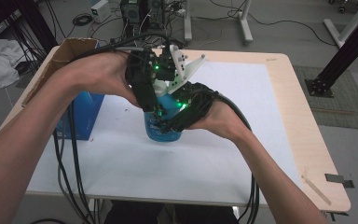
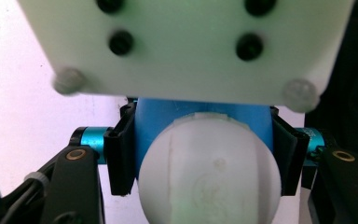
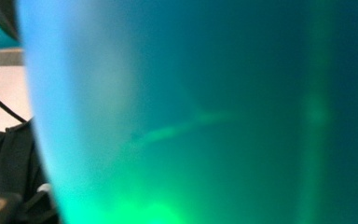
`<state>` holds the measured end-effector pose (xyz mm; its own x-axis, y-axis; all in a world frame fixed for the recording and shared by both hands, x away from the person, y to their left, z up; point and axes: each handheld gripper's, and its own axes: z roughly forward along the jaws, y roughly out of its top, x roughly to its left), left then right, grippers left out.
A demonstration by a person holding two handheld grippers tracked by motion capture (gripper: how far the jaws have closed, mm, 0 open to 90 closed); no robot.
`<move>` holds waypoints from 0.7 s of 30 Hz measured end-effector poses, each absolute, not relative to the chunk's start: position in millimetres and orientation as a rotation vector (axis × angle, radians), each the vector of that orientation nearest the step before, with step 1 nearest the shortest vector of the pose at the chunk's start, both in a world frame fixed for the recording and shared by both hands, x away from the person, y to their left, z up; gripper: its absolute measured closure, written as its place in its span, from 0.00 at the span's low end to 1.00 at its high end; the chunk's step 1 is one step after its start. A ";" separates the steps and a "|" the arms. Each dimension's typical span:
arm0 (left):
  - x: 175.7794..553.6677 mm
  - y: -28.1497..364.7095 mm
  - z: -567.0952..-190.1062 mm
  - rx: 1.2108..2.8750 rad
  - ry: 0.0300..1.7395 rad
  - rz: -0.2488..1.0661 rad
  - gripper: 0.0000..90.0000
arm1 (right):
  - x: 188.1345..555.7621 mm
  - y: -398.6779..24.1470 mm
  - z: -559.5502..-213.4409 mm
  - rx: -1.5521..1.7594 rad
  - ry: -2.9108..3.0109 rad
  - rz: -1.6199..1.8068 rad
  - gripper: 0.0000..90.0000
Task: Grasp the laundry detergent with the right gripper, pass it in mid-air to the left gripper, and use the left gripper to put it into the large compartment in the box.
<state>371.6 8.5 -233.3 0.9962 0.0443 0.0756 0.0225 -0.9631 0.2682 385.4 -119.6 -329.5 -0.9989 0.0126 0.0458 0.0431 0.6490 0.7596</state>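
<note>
A blue translucent bottle (image 1: pixel 163 131) with a rounded white cap (image 1: pixel 161 87) stands upright on the white mat (image 1: pixel 121 161) at mid-table. My left gripper (image 1: pixel 157 99) comes in from the left and above; in the left gripper view its black pads (image 2: pixel 121 156) press both sides of the blue neck (image 2: pixel 168 116) just behind the cap (image 2: pixel 209 175), so my left gripper (image 2: pixel 204 158) is shut on the bottle. My right gripper (image 1: pixel 181 114) reaches the bottle's body from the right. The blue body (image 3: pixel 191 116) sits hard against the right gripper view's camera and hides the jaws.
An open cardboard box (image 1: pixel 65 53) and a blue carton (image 1: pixel 83 114) stand at the table's left side. Black cables (image 1: pixel 72 154) hang off the front left. A thin wooden stick (image 1: pixel 317 186) lies near the front right corner. The other gripper's white plate (image 2: pixel 182 46) looms above the cap.
</note>
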 end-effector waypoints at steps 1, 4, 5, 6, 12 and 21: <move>371.5 8.9 -233.6 2.869 0.050 0.122 0.42 | 385.7 -119.9 -329.2 -0.061 -2.818 -1.305 0.43; 370.9 10.6 -232.2 2.853 0.060 0.119 0.42 | 386.6 -120.2 -329.9 -0.057 -2.833 -1.285 0.38; 370.6 10.9 -231.4 2.854 0.057 0.115 0.42 | 385.4 -119.8 -330.5 -0.079 -2.837 -1.275 0.37; 370.1 10.9 -231.4 2.857 0.051 0.112 0.42 | 385.3 -120.0 -331.0 -0.088 -2.839 -1.272 0.36; 367.5 11.0 -231.2 2.869 0.039 0.118 0.42 | 384.5 -120.8 -330.3 -0.083 -2.827 -1.284 0.33; 368.1 17.6 -227.0 2.866 0.053 0.124 0.42 | 383.2 -124.7 -328.5 -0.078 -2.831 -1.266 0.26</move>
<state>368.1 17.6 -227.0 0.9957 0.0478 0.0795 0.0246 -0.9623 0.2708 383.2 -124.7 -328.5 -0.9980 0.0295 0.0566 0.0618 0.6657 0.7436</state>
